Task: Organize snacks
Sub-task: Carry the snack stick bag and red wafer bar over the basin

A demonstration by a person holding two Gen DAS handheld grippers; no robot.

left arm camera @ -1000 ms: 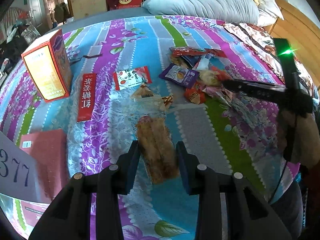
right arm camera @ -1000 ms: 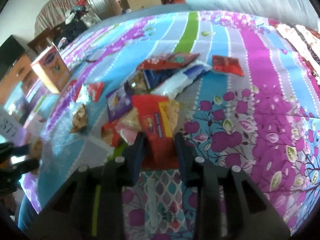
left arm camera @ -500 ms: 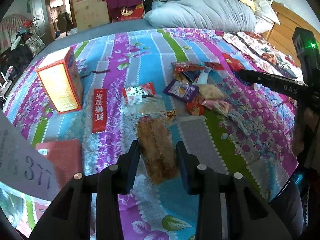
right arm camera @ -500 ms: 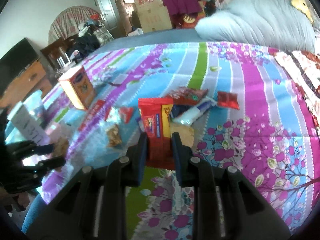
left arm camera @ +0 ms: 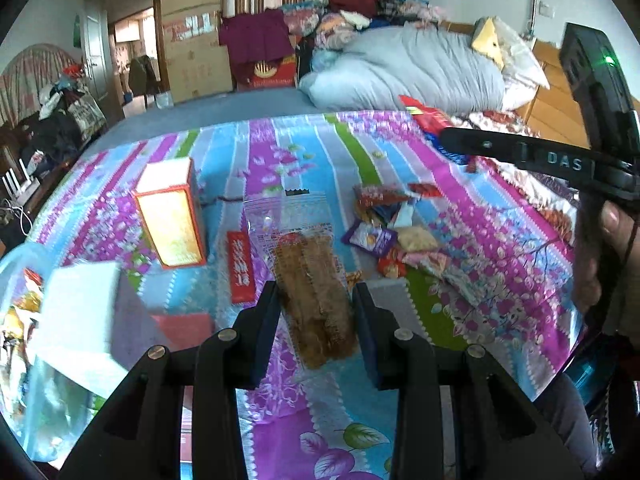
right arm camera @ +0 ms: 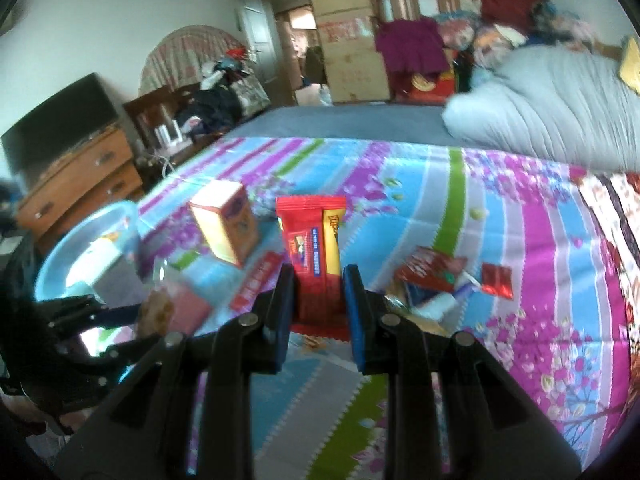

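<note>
Bedspread [left arm camera: 304, 152] under two gripped snacks

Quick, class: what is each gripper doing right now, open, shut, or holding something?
Left gripper: shut on the clear packet of brown snack.
Right gripper: shut on the red and yellow snack packet.

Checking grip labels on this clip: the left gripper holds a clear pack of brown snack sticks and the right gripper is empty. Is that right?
Not quite. The right gripper is shut on a red packet, as the right wrist view shows. The left gripper does hold the clear pack of brown sticks.
</note>
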